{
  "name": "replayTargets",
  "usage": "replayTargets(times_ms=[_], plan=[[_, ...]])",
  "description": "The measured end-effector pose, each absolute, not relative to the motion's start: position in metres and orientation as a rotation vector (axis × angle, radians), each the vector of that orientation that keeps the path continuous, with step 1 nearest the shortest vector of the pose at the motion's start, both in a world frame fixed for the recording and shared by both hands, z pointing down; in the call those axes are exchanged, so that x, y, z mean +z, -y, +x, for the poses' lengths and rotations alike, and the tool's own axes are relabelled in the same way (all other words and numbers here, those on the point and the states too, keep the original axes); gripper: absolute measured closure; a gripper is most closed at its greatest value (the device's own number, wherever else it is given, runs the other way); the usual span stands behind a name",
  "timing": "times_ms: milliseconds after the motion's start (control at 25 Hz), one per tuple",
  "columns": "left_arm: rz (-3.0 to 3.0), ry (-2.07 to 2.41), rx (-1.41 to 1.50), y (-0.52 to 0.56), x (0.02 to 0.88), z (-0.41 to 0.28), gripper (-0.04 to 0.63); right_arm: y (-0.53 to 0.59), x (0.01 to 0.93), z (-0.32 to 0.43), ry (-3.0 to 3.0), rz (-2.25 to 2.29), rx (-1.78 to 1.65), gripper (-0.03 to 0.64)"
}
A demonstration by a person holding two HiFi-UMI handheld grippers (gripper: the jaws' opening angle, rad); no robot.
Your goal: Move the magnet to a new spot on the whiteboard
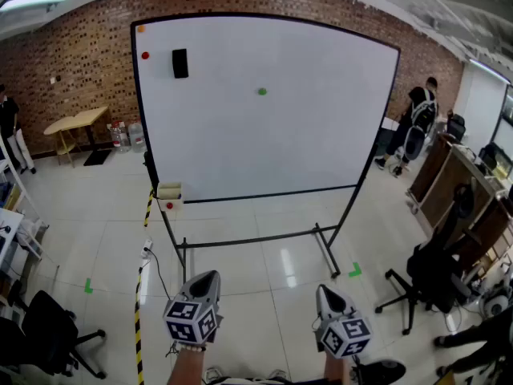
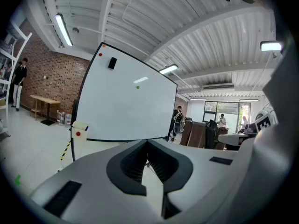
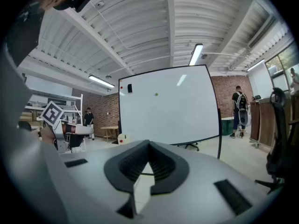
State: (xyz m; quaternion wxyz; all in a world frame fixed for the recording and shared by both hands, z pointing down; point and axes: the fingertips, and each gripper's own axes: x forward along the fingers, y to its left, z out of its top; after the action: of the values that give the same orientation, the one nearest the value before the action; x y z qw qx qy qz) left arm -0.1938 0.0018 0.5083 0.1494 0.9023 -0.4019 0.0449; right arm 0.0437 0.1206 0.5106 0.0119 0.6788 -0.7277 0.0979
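Note:
A large whiteboard (image 1: 304, 151) on a wheeled stand stands a few steps ahead. A small green magnet (image 1: 261, 91) sticks near its upper middle. At its top left corner are a red magnet (image 1: 145, 55), an orange one (image 1: 141, 29) and a black eraser (image 1: 180, 63). Both grippers are held low in front of me, well short of the board. The left gripper (image 1: 210, 277) and the right gripper (image 1: 324, 290) point toward it. In the left gripper view the jaws (image 2: 147, 146) are shut with nothing in them, the green magnet (image 2: 137, 87) far off. The right gripper (image 3: 149, 145) is likewise shut and empty.
A cream box with a red dot (image 1: 169, 198) hangs at the board's lower left corner. Yellow-black tape (image 1: 138, 311) and a cable run along the floor at left. Office chairs (image 1: 433, 279) and desks stand at right, another chair (image 1: 40, 331) at left. A person (image 1: 415, 123) stands beyond the board's right edge.

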Motion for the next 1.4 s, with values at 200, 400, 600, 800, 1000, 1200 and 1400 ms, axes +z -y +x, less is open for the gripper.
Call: replayTargets(times_ms=[200, 400, 600, 800, 1000, 1200, 1400], plan=[[2.587, 1.157, 0.137, -0.005, 0.514, -0.173, 0.595, -0.122, 0.515, 0.063, 2.271, 2.102, 0.308, 0.606], [2.579, 1.145, 0.173, -0.005, 0.523, -0.148, 0.595, -0.124, 0.523, 0.082, 2.277, 2.102, 0.342, 0.606], [2.558, 1.160, 0.187, -0.022, 0.535, -0.110, 0.595, -0.142, 0.534, 0.115, 2.293, 2.059, 0.364, 0.606], [2.544, 1.200, 0.258, -0.025, 0.546, -0.082, 0.595, -0.144, 0.558, 0.147, 2.327, 2.049, 0.447, 0.606], [2.597, 1.239, 0.302, 0.021, 0.534, -0.062, 0.595, -0.116, 0.564, 0.164, 2.343, 2.067, 0.463, 0.606], [2.724, 1.316, 0.249, 0.125, 0.485, -0.039, 0.595, -0.069, 0.566, 0.178, 2.292, 2.096, 0.452, 0.606], [2.839, 1.374, 0.163, 0.243, 0.420, -0.008, 0.595, -0.002, 0.557, 0.206, 2.204, 2.163, 0.426, 0.606]])
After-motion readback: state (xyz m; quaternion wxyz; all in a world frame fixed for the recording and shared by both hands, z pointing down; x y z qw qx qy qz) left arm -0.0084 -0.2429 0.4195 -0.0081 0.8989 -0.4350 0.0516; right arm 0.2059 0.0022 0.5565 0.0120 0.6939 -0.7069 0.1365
